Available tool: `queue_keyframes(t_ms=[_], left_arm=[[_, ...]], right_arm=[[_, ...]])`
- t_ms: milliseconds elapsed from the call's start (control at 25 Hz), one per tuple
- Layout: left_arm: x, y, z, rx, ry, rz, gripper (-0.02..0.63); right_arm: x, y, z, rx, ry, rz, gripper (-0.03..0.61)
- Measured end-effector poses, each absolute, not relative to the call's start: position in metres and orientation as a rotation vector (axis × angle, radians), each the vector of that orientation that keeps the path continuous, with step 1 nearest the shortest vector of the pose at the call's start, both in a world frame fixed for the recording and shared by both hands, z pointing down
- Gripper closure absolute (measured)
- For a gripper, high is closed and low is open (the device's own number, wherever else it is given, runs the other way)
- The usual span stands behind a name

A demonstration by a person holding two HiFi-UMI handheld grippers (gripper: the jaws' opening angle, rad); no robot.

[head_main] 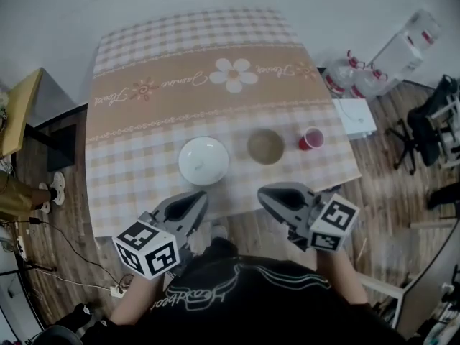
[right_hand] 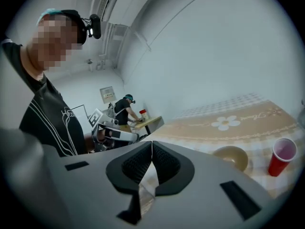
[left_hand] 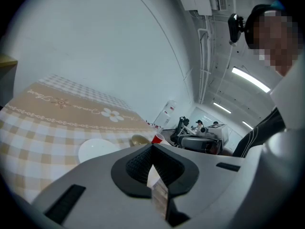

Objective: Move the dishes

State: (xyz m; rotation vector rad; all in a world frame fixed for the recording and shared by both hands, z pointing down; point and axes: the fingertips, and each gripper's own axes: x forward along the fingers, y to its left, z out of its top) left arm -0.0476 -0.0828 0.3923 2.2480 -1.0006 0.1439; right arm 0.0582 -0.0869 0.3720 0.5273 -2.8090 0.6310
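A white dish (head_main: 203, 160) (left_hand: 95, 150) sits near the front of the checked tablecloth (head_main: 180, 85). A brown bowl (head_main: 266, 146) (right_hand: 231, 156) stands to its right, and a red cup (head_main: 311, 139) (right_hand: 282, 156) is further right. My left gripper (head_main: 198, 196) (left_hand: 152, 147) hovers at the table's front edge, just short of the white dish, shut and holding nothing. My right gripper (head_main: 267, 192) (right_hand: 151, 143) hangs level with it, in front of the brown bowl, also shut and holding nothing. The two grippers point slightly toward each other.
Large water bottles (head_main: 345, 77) and a white box (head_main: 353, 117) stand off the table's right side, with an office chair (head_main: 431, 128) beyond. A wooden desk (head_main: 18, 110) is at the left. A power strip (head_main: 115, 291) lies on the floor. Another person (right_hand: 126, 109) works at a far bench.
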Motion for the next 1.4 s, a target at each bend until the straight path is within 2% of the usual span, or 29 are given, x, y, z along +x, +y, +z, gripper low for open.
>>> queue_keyframes(t_ms=[320, 680, 1400], left_arm=[[0.036, 0.008, 0.387, 2.279, -0.988, 0.165, 0.617], [0.112, 0.092, 0.338, 2.411, -0.971, 0.137, 0.617], [0.152, 0.169, 0.297, 2.506, -1.016, 0.093, 0.617]], right_arm=[[0.112, 0.002, 0.357, 0.381, -2.884, 0.678, 0.563], [0.181, 0.085, 0.327, 0.396, -2.955, 0.685, 0.563], [0.216, 0.160, 0.300, 0.410, -3.020, 0.753, 0.566]])
